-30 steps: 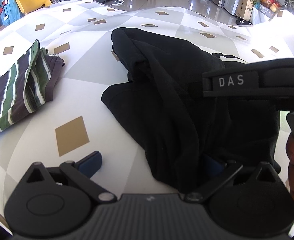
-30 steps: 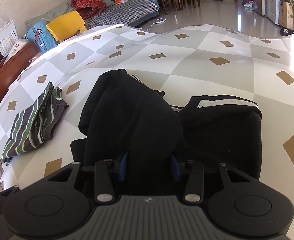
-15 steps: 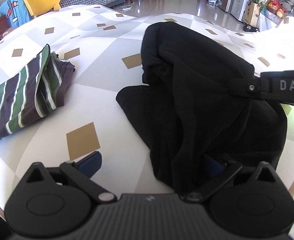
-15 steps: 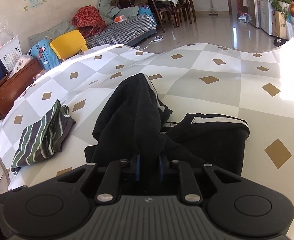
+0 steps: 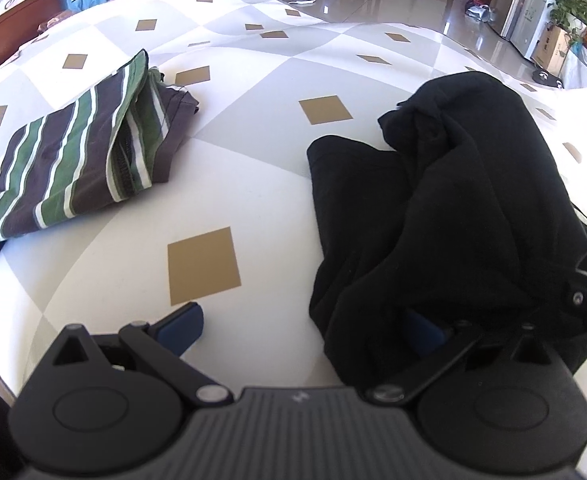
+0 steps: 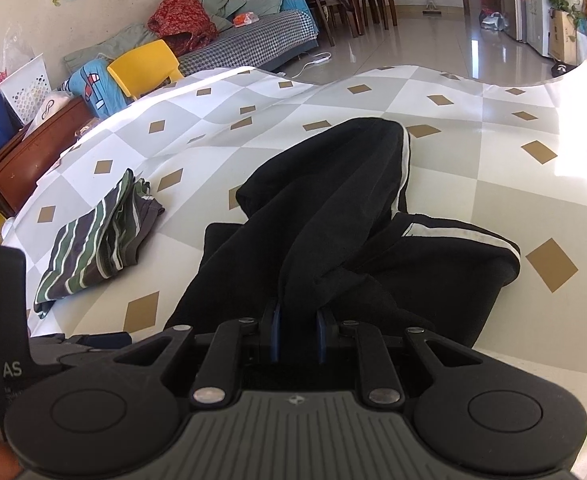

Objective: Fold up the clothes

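From my right wrist camera I see the right gripper (image 6: 297,330) pinched nearly shut on a bunched fold of the black garment (image 6: 333,216); its jaws closed in during the past second and the blue pads (image 6: 274,330) press the cloth from both sides, so I have a firm hold there. The garment, black with a white side stripe, lies heaped on the checked tablecloth (image 6: 493,160) and drapes from my grip toward the far side. On my left wrist camera the left gripper (image 5: 305,330) stands wide open: one blue pad (image 5: 181,326) hangs free over the tablecloth (image 5: 253,128) beside the garment, while the other pad (image 5: 421,330) is tucked under the near edge of the black garment (image 5: 453,208), so nothing is clamped. A folded striped shirt (image 5: 73,160), green, dark and white, lies on the cloth well apart from the black garment, on its left side in both views (image 6: 93,248). Beyond the black garment, past the table's far edge, a yellow chair (image 6: 145,66) stands.
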The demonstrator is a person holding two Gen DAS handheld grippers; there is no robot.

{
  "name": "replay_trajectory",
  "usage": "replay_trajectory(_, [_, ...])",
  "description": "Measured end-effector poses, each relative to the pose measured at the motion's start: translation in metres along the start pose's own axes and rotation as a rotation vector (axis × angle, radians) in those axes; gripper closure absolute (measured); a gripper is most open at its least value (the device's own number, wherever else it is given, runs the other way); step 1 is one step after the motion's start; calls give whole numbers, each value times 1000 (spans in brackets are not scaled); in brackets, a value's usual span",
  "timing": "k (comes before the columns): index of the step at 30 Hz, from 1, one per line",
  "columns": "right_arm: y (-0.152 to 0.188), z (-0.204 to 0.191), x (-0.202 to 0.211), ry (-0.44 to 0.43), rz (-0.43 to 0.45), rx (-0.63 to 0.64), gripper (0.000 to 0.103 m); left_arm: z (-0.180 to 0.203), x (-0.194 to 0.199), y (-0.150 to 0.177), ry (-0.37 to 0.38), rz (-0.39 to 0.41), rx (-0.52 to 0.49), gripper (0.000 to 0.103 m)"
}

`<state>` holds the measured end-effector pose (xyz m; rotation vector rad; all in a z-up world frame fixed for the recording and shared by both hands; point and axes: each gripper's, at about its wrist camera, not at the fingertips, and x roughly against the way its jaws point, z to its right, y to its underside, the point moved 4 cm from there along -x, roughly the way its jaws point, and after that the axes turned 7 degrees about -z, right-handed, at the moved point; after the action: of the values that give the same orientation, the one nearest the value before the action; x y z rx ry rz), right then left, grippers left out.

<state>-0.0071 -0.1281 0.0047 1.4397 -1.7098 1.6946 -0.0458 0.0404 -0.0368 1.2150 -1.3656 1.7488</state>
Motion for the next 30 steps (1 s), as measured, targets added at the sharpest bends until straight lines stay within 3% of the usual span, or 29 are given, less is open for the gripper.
replay_trajectory(7, [13,-5,-16,-35,-100,-8,85,2,2,-1,-18,13,-16,0])
replay_trajectory(10, [9,-4,-7,-33,-69,-11,78,4,7,-2,-27,24,-30,0])
replay_trajectory(12, [2,-1,3,-29,-18,-27,64,4,11,-3,-30,36,-38,0])
replay_trajectory(19, [-21,27,26,-41,130,-175,49,0,22,-3,5,51,-16,0])
replay_trajectory(30, [-53,30,-18,-19,76,-147,44,13,26,4,29,60,-111,0])
